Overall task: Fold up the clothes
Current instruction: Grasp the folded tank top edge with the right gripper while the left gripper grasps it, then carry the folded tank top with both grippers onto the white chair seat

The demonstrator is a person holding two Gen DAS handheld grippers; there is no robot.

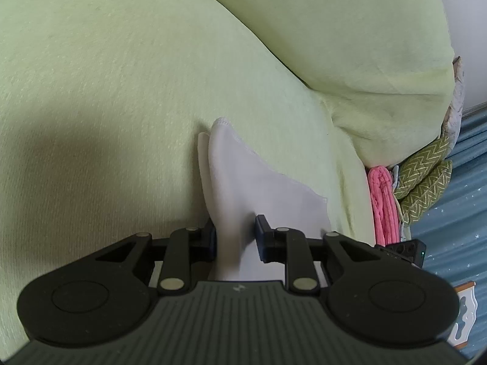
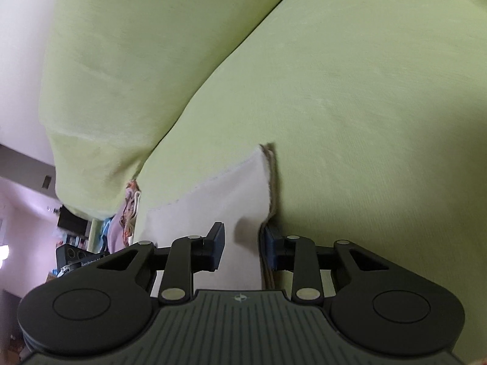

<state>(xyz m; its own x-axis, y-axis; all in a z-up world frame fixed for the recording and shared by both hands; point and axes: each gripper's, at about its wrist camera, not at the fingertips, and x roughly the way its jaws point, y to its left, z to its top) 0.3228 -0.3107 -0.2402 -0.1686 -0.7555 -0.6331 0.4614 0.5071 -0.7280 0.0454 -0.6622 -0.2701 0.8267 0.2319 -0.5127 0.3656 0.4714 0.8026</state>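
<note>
white cloth (image 1: 243, 188) corner pointing up (away from fingers), sofa (image 1: 106, 91) behind

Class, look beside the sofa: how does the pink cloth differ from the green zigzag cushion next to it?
The pink cloth is plain and fuzzy, while the zigzag cushion is olive with a pale printed pattern. The pink cloth stands folded, right against the sofa; the zigzag cushion bulges on its outer side. Both are tucked at the sofa's end.

White cloth (image 1: 243, 188) slips out of sight under the left gripper (image 1: 236, 237), its lower part hidden. Far clutter (image 2: 73, 243) in the right view is too small to identify.
</note>
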